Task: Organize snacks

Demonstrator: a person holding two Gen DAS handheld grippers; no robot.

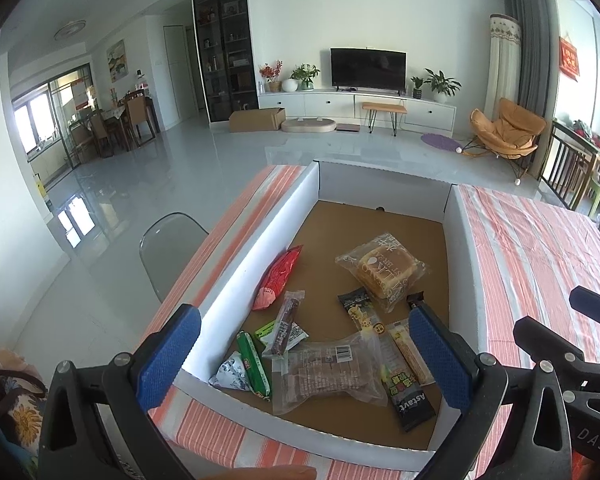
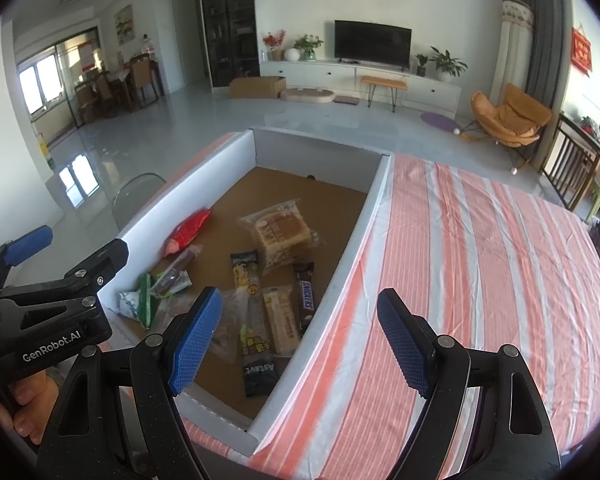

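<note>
Judging from the layout, sorting inside the white-walled box (image 1: 260,236) is best done one packet at a time, like beside like. Both the left gripper (image 1: 304,356) and right gripper (image 2: 300,340) are held wide open and empty. Counted on the box floor: one bread pack (image 1: 384,270), one red packet (image 1: 278,276), one Snickers bar (image 2: 305,296), roughly ten snacks altogether, clustered toward the near edge.
</note>
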